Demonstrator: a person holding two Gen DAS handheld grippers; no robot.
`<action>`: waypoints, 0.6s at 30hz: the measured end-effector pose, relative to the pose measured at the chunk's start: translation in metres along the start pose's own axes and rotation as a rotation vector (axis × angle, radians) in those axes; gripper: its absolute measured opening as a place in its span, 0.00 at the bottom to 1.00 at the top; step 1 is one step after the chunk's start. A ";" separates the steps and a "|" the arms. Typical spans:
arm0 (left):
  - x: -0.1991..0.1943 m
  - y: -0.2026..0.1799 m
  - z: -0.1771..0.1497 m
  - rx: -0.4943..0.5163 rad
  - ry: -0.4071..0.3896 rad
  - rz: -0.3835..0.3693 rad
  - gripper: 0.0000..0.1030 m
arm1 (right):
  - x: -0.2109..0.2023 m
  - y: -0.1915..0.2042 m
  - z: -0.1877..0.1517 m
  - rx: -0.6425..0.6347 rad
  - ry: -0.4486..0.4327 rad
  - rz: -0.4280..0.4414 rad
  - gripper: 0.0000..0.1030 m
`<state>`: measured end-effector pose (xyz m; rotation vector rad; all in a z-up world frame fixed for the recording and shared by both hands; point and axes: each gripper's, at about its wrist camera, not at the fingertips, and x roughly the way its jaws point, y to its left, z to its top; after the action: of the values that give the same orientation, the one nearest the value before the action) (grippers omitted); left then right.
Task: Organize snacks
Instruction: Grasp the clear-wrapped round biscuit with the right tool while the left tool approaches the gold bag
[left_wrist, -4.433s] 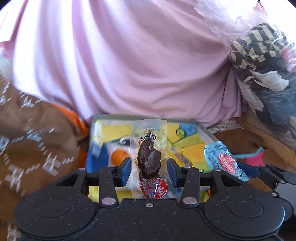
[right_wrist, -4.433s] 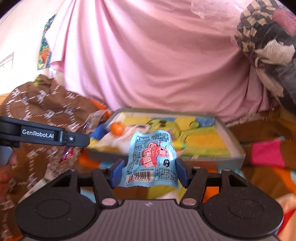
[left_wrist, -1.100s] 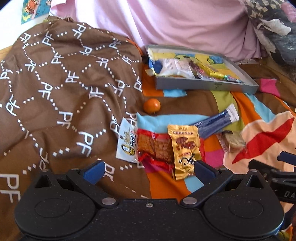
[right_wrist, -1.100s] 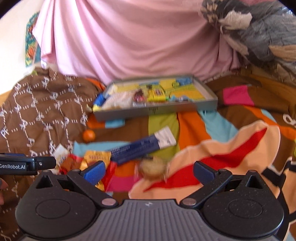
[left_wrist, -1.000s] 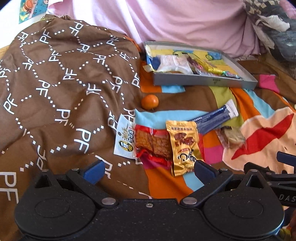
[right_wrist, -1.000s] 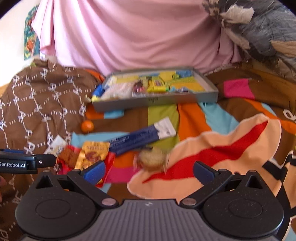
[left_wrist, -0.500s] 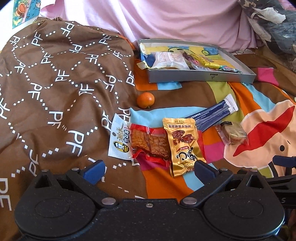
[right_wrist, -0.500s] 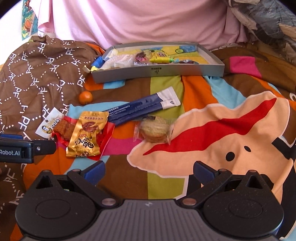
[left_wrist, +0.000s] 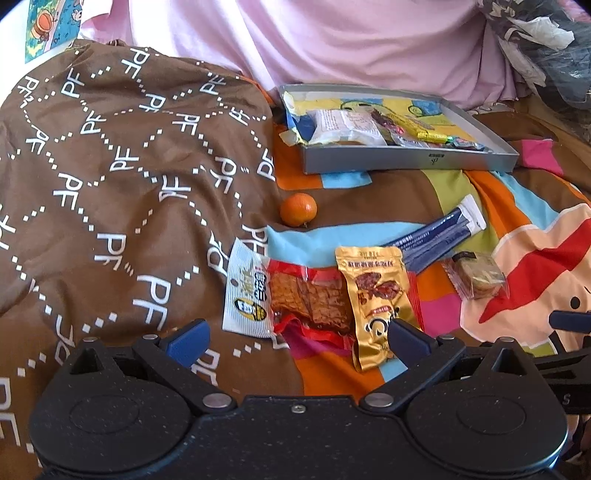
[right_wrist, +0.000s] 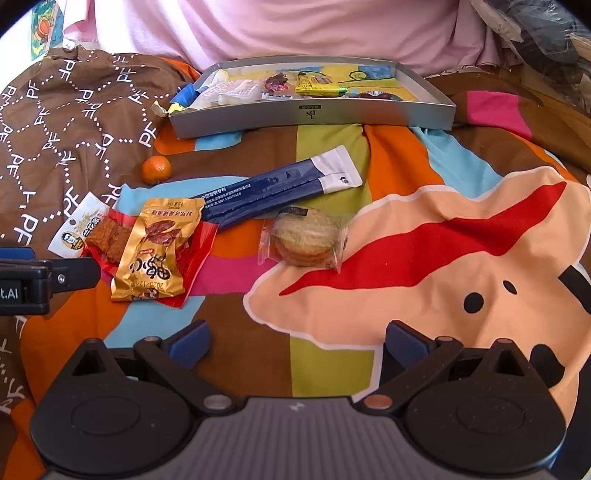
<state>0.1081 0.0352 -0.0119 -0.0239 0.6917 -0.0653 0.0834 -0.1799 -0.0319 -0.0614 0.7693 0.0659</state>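
Since the first frames, both grippers have come back from the tray (right_wrist: 310, 114) with their packets left in it; we now hang low over the loose snacks. Left gripper (left_wrist: 295, 338): jaws spread wide, empty, gold pouch (left_wrist: 376, 299) and red jerky pack (left_wrist: 306, 299) just ahead. Right gripper (right_wrist: 297, 341): also spread, empty, wrapped biscuit (right_wrist: 306, 238) ahead. Blue sachets (right_wrist: 280, 192) and the small orange (right_wrist: 157, 169) lie nearer the tray.

Handling, our judgement: pouches light, limp, slick film, so pinch a sealed edge. Biscuit likely crumbly; take the wrapper's crimped end. Orange round, may roll on soft bedding.
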 end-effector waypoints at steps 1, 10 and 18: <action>0.000 0.000 0.001 0.002 -0.008 0.000 0.99 | 0.001 0.000 0.001 0.000 0.001 -0.002 1.00; 0.003 -0.002 0.001 0.040 -0.046 -0.008 0.99 | 0.007 -0.003 0.019 -0.046 -0.057 -0.004 1.00; 0.011 -0.005 -0.002 0.064 -0.064 -0.046 0.99 | 0.038 -0.009 0.042 -0.041 -0.057 0.007 1.00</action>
<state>0.1154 0.0295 -0.0199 0.0192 0.6248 -0.1298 0.1402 -0.1840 -0.0277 -0.0958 0.7115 0.0895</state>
